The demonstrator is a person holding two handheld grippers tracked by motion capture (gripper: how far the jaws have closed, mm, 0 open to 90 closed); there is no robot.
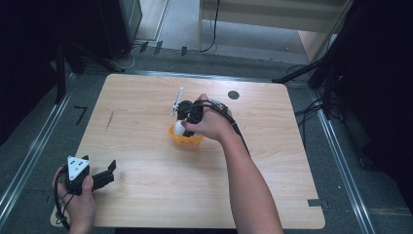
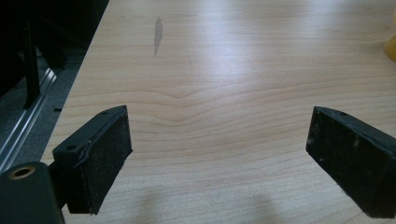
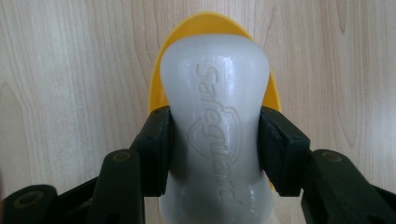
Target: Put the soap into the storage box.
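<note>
Centrally on the pale wood-grain worktop sits a small yellow plastic bowl, the landmark of the scene. Directly above that bowl, the right hand-held gripper clamps a translucent white plastic bottle with "Safeguard" embossed on its side; both black pads press against the bottle's narrow waist, one on each side, so the jaws are closed firmly on it. Seen from the right gripper view, the bottle's rounded end covers most of the bowl, whose yellow rim peeks out behind it. From the high view, the same bottle shows as a white patch at the bowl's far left edge, gripped by the right hand-held gripper, with the person's right hand and forearm reaching in from the near side. Whether the bottle touches the bowl cannot be told.

Just beyond the bowl, a thin white stick-like piece stands up beside the gripper; what it is remains unclear. A small dark round mark lies on the worktop farther back and to the right of the bowl.

Well apart from the bowl, at the near left corner, the left hand-held gripper rests in the person's left hand. Its jaws stand wide apart over bare wood, holding nothing, as the left gripper view confirms.
</note>
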